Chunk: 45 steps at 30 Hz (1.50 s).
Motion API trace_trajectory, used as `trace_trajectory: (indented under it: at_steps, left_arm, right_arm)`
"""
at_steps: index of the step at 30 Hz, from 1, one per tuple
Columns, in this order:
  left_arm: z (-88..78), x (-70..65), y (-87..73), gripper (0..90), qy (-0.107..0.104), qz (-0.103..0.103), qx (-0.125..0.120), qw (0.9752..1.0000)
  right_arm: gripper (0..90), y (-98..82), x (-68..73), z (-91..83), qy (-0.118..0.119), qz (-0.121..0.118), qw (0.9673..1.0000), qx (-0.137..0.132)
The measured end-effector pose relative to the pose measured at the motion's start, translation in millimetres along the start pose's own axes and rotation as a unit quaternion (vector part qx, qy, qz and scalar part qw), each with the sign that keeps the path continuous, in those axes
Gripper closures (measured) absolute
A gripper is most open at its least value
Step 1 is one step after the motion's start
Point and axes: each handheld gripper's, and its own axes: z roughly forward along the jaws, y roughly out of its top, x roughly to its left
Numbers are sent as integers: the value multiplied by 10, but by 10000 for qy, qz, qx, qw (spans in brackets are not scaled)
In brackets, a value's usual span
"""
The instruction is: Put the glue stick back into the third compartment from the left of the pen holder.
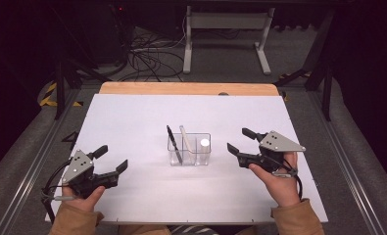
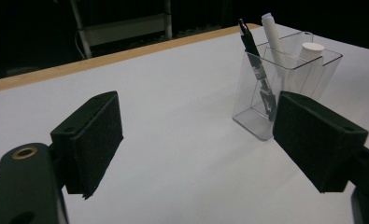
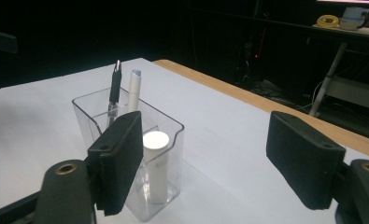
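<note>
A clear plastic holder (image 1: 201, 135) stands upright at the middle of the white table top (image 1: 132, 117). In it lean a black pen (image 1: 174, 143) and a white pen (image 1: 185, 139), and a short white cylinder (image 1: 205, 144) stands in its right compartment. My left gripper (image 1: 115, 156) rests open at the near left, jaws wide and bare, pointing toward the holder (image 2: 247, 102) with the black pen (image 2: 250, 44). My right gripper (image 1: 236, 139) is open just right of the holder (image 3: 173, 154), nothing between its pads; the white cylinder (image 3: 155, 140) shows beside its left pad.
A wooden strip (image 1: 186, 88) edges the table's far side. Beyond it on the floor stand a white metal frame (image 1: 225, 29) and a tangle of cables (image 1: 147, 58). Bare white surface lies around the holder on all sides.
</note>
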Motion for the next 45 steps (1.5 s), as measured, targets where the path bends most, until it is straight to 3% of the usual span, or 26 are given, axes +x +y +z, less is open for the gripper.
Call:
trace_trajectory:
  at_steps: [14, 21, 32, 45]
  left_arm:
    - [8, -28, 2, 166, -69, 73, -2, 9999]
    - [7, -46, -3, 166, -90, 119, -17, 9999]
    - [-19, -59, -63, 163, -143, 134, -18, 9998]
    - [-59, -67, -134, 156, -195, 222, -43, 9996]
  right_arm:
    - [281, -341, -145, -224, -127, 95, 9998, 142]
    - [320, -535, -167, -294, -126, 56, 9996, 246]
    - [309, -843, -160, -363, -173, 247, 9986, 431]
    - [282, -872, -158, -337, -212, 352, 9973, 608]
